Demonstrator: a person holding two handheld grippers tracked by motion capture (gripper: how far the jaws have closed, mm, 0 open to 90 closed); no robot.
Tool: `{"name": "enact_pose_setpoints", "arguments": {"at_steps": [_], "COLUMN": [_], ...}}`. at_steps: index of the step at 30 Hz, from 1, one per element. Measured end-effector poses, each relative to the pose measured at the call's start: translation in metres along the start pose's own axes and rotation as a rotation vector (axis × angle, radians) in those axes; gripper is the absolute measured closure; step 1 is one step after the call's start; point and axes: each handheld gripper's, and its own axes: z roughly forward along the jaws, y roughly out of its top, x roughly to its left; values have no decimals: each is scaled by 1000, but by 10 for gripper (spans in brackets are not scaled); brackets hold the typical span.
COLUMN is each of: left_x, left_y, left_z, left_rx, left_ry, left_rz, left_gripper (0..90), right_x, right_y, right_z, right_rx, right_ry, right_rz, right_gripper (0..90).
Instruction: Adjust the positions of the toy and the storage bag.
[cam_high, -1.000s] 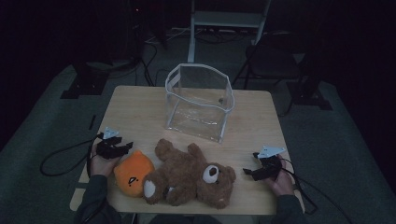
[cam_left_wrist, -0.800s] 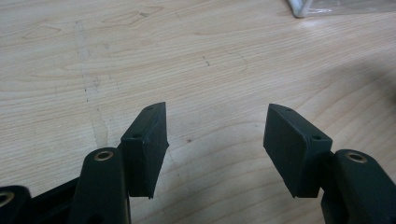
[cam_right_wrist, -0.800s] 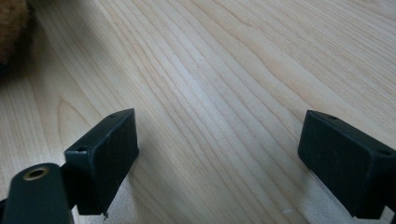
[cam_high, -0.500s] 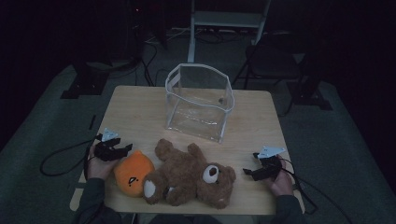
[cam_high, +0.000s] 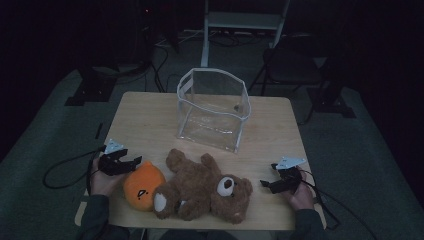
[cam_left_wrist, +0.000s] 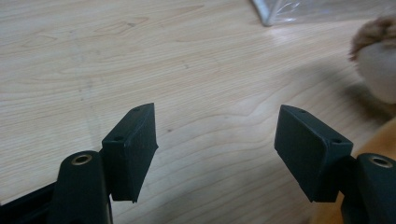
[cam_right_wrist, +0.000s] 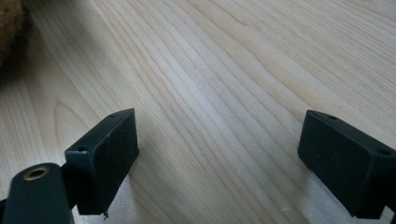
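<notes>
A brown teddy bear (cam_high: 205, 187) lies on its back near the front of the wooden table (cam_high: 145, 120). An orange plush (cam_high: 143, 186) rests against its left side. My left gripper (cam_high: 134, 164) hovers just left of the orange plush; its jaws have just been opening and stand open with nothing between them. In the left gripper view, the gripper (cam_left_wrist: 217, 126) frames bare wood, with a bear paw (cam_left_wrist: 378, 60) and the orange plush's edge (cam_left_wrist: 373, 142) at the right. My right gripper (cam_high: 267, 175) rests open right of the bear's head, over bare wood (cam_right_wrist: 219, 135), with brown fur (cam_right_wrist: 9, 28) at upper left.
A clear plastic bag-like container (cam_high: 212, 107) stands open at the table's middle back; its corner (cam_left_wrist: 280, 9) shows in the left gripper view. Cables trail from both grippers off the table's sides. Chair and stand legs surround the table on the dark floor.
My left gripper has drawn back slightly from the orange plush and its jaws stand wider apart. The right gripper, the bear and the container have not moved.
</notes>
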Motion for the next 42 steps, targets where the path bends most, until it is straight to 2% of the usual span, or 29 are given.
{"name": "enact_pose_setpoints", "arguments": {"at_steps": [4,7,21,24,27,35,39,42], "left_x": [-4,-6,-12,-14,-15,-17,-22,-27], "left_y": [-1,-2,2,3,4,4,4,5], "left_z": [-3,-6,-22,-24,-27,-34,-34,-34], "left_rx": [4,-5,-49,-60,-67,-104,-90,-85], "left_ry": [-13,-41,-43,-19,-18,-85,-108,-105], "left_rz": [1,-7,-2,-2,-9,-38,-25,-12], "left_gripper": [290,288,279,255,225,206,206,205], "right_x": [0,0,0,0,0,-1,-1,-1], "right_y": [0,0,0,0,0,0,0,0], "right_z": [0,0,0,0,0,0,0,0], "right_rx": [0,-1,1,1,1,0,1,1], "right_ry": [-1,-2,-4,-4,-12,-14,-15,-15], "right_rz": [1,4,5,5,14,17,16,18], "right_gripper": [115,115,114,114,115,115,115,115]}}
